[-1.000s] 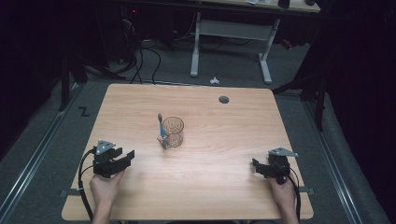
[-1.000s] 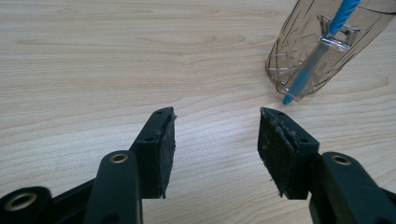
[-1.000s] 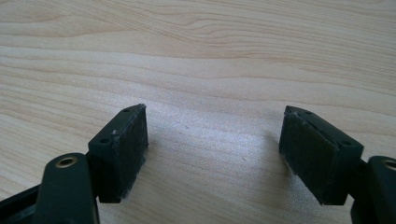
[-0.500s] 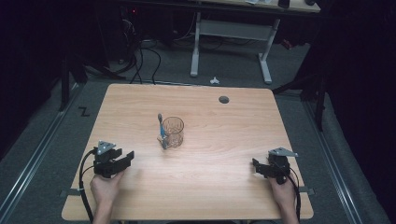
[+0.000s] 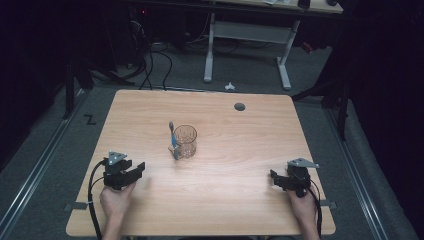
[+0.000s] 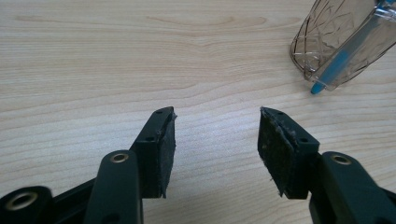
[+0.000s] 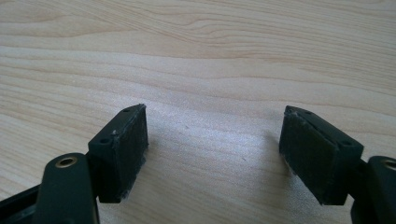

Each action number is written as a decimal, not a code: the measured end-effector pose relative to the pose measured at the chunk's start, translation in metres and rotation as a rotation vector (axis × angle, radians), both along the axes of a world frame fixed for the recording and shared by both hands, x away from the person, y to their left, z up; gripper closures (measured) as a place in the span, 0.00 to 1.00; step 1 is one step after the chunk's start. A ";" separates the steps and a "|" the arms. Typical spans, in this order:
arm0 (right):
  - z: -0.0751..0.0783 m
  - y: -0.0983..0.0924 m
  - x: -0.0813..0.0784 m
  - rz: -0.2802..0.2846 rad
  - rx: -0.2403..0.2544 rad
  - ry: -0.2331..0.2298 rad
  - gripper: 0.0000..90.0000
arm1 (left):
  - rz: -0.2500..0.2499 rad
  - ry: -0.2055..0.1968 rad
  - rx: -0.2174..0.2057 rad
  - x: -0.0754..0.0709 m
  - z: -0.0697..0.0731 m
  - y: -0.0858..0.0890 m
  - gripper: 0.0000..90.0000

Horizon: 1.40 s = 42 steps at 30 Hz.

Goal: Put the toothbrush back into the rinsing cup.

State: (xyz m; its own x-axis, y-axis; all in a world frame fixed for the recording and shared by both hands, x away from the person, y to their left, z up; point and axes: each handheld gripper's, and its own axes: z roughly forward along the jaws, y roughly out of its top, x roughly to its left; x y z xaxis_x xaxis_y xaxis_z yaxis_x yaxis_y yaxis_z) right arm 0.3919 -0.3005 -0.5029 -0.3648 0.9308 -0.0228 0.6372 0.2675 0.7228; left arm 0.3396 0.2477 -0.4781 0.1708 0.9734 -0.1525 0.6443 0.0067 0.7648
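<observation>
Resting near the desk's (image 5: 240,200) front corners, the left hand-held gripper (image 5: 131,171) and right hand-held gripper (image 5: 275,177) gape, grasping nothing; the glass cup (image 5: 185,141) holding a blue toothbrush (image 5: 172,137) stands mid-desk, apparently untouched.

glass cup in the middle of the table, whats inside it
The clear patterned glass cup looks empty. A blue-handled toothbrush stands outside it, leaning against its left side. Through the glass in the left gripper view nothing else shows, though the pattern blurs the bottom.
</observation>
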 end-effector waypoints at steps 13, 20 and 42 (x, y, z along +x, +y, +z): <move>0.000 0.000 0.000 0.000 0.000 0.000 0.27 | 0.005 0.011 0.028 0.005 -0.008 -0.005 0.52; 0.000 0.000 0.000 0.000 0.000 0.000 0.27 | 0.011 0.013 0.045 0.007 -0.012 -0.006 0.52; 0.000 0.000 0.000 0.000 0.000 0.000 0.27 | 0.008 0.016 0.079 0.014 -0.020 -0.013 0.52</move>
State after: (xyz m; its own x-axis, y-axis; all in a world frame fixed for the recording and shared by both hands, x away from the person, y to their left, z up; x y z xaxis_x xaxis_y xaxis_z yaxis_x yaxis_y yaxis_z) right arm 0.3920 -0.3005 -0.5029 -0.3648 0.9308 -0.0227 0.6373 0.2674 0.7228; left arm 0.3535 0.2345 -0.4986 0.1615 0.9838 -0.0776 0.6568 -0.0484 0.7525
